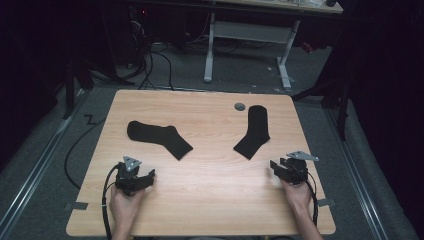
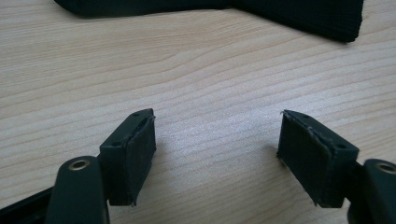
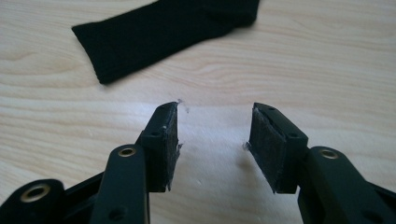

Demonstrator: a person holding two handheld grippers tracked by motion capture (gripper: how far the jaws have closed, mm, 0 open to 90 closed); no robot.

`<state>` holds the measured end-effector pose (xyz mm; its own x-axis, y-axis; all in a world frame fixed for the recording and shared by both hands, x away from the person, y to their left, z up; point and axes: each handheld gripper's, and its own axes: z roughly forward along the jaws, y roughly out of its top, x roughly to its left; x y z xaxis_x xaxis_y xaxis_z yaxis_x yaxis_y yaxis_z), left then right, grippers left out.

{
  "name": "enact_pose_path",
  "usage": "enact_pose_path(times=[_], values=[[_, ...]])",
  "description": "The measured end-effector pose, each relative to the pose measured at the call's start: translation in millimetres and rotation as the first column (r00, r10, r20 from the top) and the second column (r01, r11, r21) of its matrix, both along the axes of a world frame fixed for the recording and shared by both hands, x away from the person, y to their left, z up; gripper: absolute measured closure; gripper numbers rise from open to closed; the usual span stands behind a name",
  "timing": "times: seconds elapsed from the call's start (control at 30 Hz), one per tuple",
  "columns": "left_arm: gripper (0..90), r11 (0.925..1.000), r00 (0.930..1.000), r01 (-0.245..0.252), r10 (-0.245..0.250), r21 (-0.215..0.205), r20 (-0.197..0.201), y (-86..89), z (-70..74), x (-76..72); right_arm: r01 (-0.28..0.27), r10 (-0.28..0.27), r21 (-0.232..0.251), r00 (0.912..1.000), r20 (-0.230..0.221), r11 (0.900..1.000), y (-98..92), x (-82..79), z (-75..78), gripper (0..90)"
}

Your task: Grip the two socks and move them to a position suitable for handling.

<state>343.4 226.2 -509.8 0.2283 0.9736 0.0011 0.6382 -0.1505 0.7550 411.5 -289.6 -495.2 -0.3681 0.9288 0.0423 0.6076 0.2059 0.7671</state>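
Two black socks lie flat on the table point(image 1: 210, 200), one on each half. The left sock point(image 1: 159, 138) lies across, its foot end pointing left and its cuff toward the near right. The right sock point(image 1: 253, 131) lies more along the depth of the table, its cuff at the near left end and its toe at the far end.

The left gripper point(image 1: 148, 178) rests near the near left edge, held by the left hand point(image 1: 125, 202). Its jaws are spread wide with nothing between them. The left sock is beyond it, farther and a little to the right, well apart from the fingertips. In the left gripper view the sock point(image 2: 299, 14) lies at the top, with bare wood between it and the gripper point(image 2: 217, 144).

The right gripper point(image 1: 277, 167) sits near the near right edge in the right hand point(image 1: 298, 195). Its jaws stand apart with only bare table between them, less wide than the left ones. In the right gripper view the sock's cuff point(image 3: 154, 37) lies ahead and to the left of the gripper point(image 3: 215, 140), not touching it.

A small grey disc point(image 1: 240, 106) lies just left of the right sock's toe, near the far edge. Between the two socks and along the near side, the wood is free.
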Motion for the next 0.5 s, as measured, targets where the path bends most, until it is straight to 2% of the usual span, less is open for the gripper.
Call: enact_pose_path(times=[0.03,0.1,0.23,0.4,0.5], values=[[27.9,1.0000,1.0000,0.001,-0.001,0.000,0.000,0.1,0.0,0.0,-0.007,0.007,-0.003,0.9998,0.019,1.000,3.4,2.5,2.9,52.8],[27.9,1.0000,1.0000,0.000,0.000,-0.001,0.000,0.1,0.0,0.0,-0.006,0.006,-0.003,0.9997,0.024,1.000,4.8,3.6,4.0,52.9],[28.1,1.0000,1.0000,0.000,0.000,-0.001,-0.001,0.1,0.0,0.0,-0.031,0.031,-0.022,0.9993,0.020,0.999,17.3,18.9,12.6,55.2],[28.1,1.0000,1.0000,0.000,0.000,-0.001,0.000,0.1,0.0,0.0,-0.040,0.040,-0.008,0.9988,0.026,0.999,27.0,31.2,20.9,56.6],[28.1,1.0000,1.0000,0.000,0.000,-0.001,0.000,0.1,0.0,-0.1,-0.047,0.047,-0.015,0.9983,0.034,0.999,37.2,45.9,27.6,57.2]])
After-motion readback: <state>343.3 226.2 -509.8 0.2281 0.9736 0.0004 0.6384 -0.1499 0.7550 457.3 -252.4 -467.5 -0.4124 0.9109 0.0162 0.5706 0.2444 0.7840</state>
